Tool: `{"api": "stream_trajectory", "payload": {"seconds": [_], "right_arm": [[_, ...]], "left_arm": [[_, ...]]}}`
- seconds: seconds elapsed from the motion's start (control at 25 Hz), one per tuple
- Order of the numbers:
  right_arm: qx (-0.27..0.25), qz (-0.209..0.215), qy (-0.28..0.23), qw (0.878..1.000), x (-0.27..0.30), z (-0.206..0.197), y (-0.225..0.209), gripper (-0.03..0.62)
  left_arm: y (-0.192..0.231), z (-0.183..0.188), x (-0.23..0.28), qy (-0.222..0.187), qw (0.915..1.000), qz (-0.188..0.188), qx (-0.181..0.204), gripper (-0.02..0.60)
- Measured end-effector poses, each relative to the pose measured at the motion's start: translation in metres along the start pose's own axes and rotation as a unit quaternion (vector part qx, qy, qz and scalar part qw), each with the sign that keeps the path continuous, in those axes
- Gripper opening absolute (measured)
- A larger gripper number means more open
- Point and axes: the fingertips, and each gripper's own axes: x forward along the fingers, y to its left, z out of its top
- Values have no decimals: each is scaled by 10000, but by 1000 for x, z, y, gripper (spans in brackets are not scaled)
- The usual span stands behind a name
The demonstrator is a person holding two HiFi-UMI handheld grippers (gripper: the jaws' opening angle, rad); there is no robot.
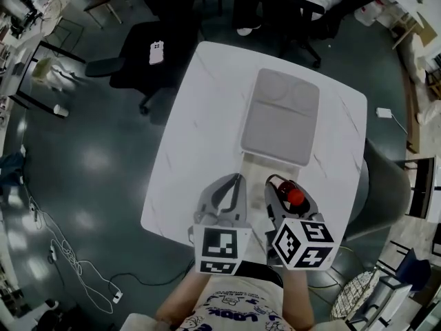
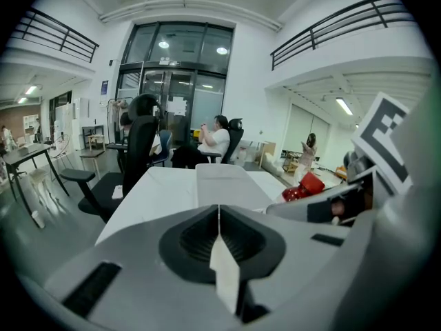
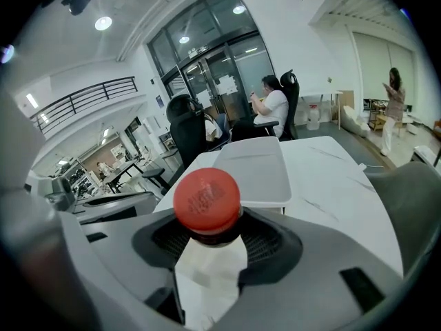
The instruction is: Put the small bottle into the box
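While the right gripper [image 1: 286,189] clamps the bottle [image 3: 207,200], its round cap protrudes.

The person holds both grippers side by side, close in front of the torso, with the jaws pointing forward and away. The left gripper [image 2: 219,211] has its jaws pressed fully together, with nothing between them. The right gripper [image 3: 207,234] sits just beside it, and its jaws are clamped on the neck of the small bottle [image 3: 207,197], which stands upright in the grip. Each marker cube [image 1: 220,249] faces up towards the head. The bare forearms [image 1: 176,307] reach in from below. The hands themselves seem to be hidden beneath the cubes.
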Motion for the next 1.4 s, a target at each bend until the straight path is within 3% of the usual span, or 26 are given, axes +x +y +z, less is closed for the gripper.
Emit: {"api": "stream_trajectory", "payload": {"seconds": [0.96, 1.4], "right_arm": [[-28, -241, 755, 9969, 51, -36, -19, 230], [-274, -462, 1147, 9919, 63, -47, -26, 230]], "left_arm": [[3, -34, 29, 400, 9991, -38, -121, 20], [5, -39, 36, 457, 9987, -26, -216, 20]]}}
